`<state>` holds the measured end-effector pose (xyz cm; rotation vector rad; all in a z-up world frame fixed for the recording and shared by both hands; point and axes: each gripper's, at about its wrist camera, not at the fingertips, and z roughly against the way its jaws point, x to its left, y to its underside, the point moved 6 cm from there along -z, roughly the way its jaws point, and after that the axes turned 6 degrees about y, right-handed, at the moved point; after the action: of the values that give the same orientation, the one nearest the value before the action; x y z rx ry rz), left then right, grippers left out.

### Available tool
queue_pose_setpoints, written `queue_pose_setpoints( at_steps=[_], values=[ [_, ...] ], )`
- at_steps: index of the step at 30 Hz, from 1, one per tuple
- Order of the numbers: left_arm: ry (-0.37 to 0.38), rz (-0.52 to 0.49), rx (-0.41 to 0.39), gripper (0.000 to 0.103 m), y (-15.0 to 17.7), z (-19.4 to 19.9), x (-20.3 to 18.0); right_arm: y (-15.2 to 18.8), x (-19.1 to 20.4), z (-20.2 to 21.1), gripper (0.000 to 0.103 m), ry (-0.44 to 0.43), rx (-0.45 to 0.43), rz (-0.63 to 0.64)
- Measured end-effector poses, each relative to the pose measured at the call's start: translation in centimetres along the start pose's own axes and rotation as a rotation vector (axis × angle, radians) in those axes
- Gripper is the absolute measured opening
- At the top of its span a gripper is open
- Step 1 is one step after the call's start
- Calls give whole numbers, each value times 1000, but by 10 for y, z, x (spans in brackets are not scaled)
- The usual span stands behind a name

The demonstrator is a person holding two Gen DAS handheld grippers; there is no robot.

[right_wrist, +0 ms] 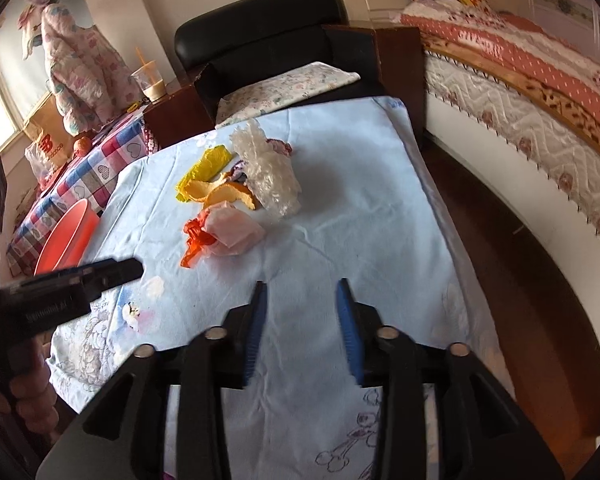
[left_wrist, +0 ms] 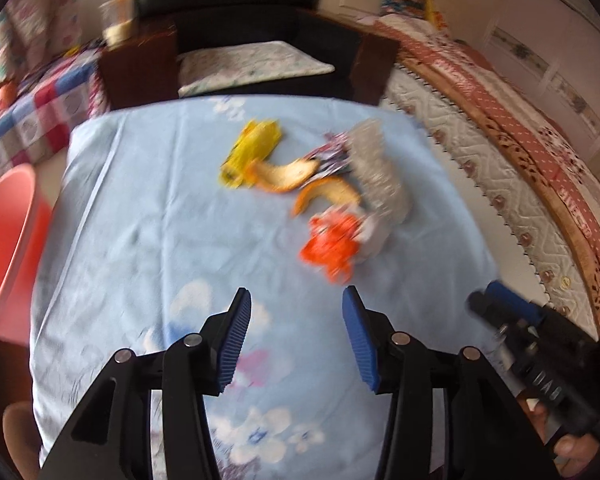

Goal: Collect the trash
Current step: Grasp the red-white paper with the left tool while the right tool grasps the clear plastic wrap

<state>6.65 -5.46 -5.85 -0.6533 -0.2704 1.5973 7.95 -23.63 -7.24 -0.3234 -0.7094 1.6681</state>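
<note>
A heap of trash lies on the light blue tablecloth (left_wrist: 140,216) (right_wrist: 360,220): a yellow wrapper (left_wrist: 250,152) (right_wrist: 204,172), orange peels (left_wrist: 288,176) (right_wrist: 224,196), a clear crinkled plastic bag (left_wrist: 380,172) (right_wrist: 270,168) and an orange scrap with pale tissue (left_wrist: 332,248) (right_wrist: 224,236). My left gripper (left_wrist: 296,332) hovers open on the near side of the heap, nothing between its blue pads. My right gripper (right_wrist: 302,328) is open too, short of the trash and to its right, with only cloth below. Each gripper shows at the edge of the other's view (left_wrist: 500,304) (right_wrist: 112,272).
A red-orange bin (left_wrist: 4,248) (right_wrist: 68,236) stands at the table's left side. A black chair (left_wrist: 236,12) (right_wrist: 268,28) with a cushion faces the far edge. A bed (left_wrist: 500,152) (right_wrist: 540,120) runs along the right, over dark floor (right_wrist: 520,280). A checked cloth (right_wrist: 100,156) and a cup (right_wrist: 150,80) sit back left.
</note>
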Motion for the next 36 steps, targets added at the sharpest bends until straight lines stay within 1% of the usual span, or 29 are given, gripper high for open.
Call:
queue_pose_setpoints(
  at_steps=[4,11,16,18,20,22,24,26,32,36],
  values=[
    [17,-35,11,49,-14,-16,-12,-1,-3,-10,40,-7,27,-19],
    [40,-53,62,49,-33,-51,-19,-28,-5,-31,40,-23,17,-32],
    [38,-72,94,50,-34,-71,-22,-45,-4,-46,40,-40,26,-46],
    [20,-86,92,50,-34,-76,-22,-51,-2,-49,40,-47,24,-40],
    [14,-103,86,49,-33,-77,-23,-56,1,-53,40,-51,24,-30],
    [4,-121,75,42,-33,-77,-24,-59,3,-56,40,-61,25,-25],
    [-2,-127,70,38,-32,-76,-23,-64,9,-57,40,-70,24,-14],
    [0,-119,68,35,-32,-73,-21,-68,14,-59,40,-77,23,-1],
    [0,-107,47,35,-28,-54,-13,-75,29,-70,41,-79,25,36],
    [-14,-103,38,35,-24,-42,-7,-78,36,-83,41,-59,32,57]
  ],
)
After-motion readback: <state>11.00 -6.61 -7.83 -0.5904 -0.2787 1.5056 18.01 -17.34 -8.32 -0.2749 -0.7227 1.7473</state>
